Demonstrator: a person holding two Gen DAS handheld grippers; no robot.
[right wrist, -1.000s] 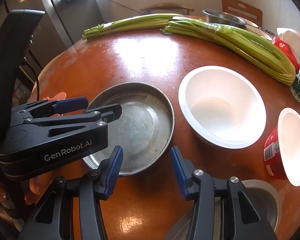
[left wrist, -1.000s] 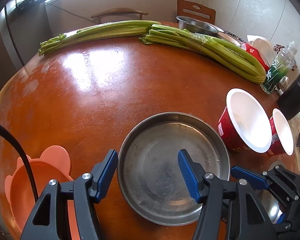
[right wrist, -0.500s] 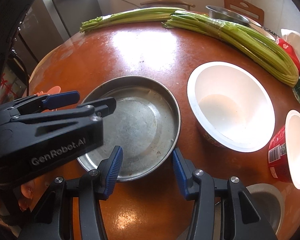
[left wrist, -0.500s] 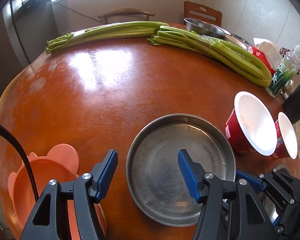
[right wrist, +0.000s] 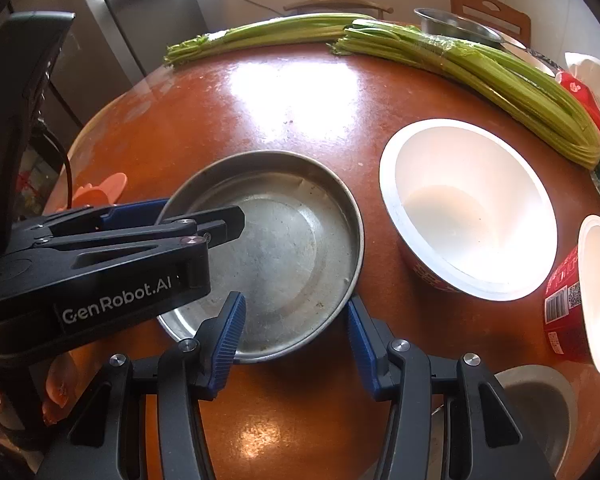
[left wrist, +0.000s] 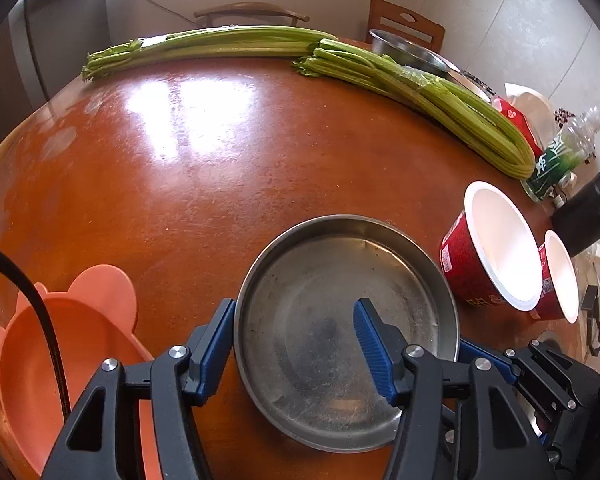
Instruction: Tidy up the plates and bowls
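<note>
Metal plate rim sits between left claw's closing jaws (right claw opening).

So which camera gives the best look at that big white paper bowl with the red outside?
The right wrist view: the big paper bowl faces the camera, its whole white inside showing. The left wrist view shows it squeezed sideways near the edge.

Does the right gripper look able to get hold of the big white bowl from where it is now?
Probably yes. The right gripper is open with nothing held, and the big white bowl stands just to its right on the table, nothing between them. Only the metal plate lies near its pads.
</note>
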